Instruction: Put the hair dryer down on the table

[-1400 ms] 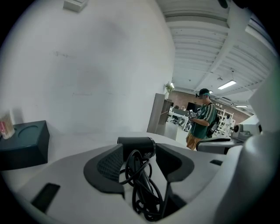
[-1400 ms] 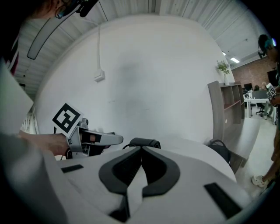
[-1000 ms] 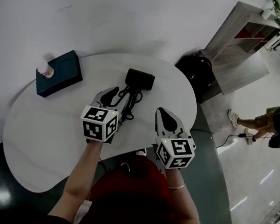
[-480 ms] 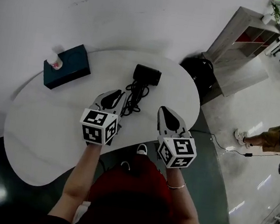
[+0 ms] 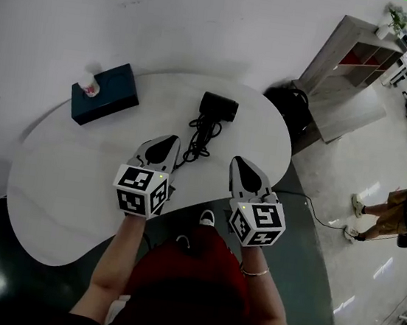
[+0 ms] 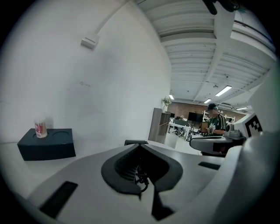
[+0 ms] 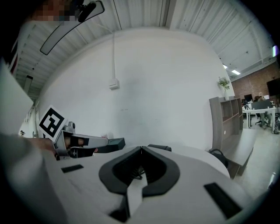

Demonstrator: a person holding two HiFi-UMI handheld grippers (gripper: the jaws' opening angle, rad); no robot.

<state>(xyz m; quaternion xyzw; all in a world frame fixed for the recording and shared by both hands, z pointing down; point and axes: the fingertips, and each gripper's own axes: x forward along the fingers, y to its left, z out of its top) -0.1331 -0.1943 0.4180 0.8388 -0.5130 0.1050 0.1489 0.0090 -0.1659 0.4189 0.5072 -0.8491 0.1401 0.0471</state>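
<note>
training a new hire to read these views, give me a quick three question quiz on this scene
1. True or false: the hair dryer lies on the table, and neither gripper holds it.
2. What stands on the dark box? A) a small container B) a plug C) nothing
3. Fill in: the fingers of the left gripper and of the right gripper are ____.
Key: 1 true; 2 A; 3 shut
</note>
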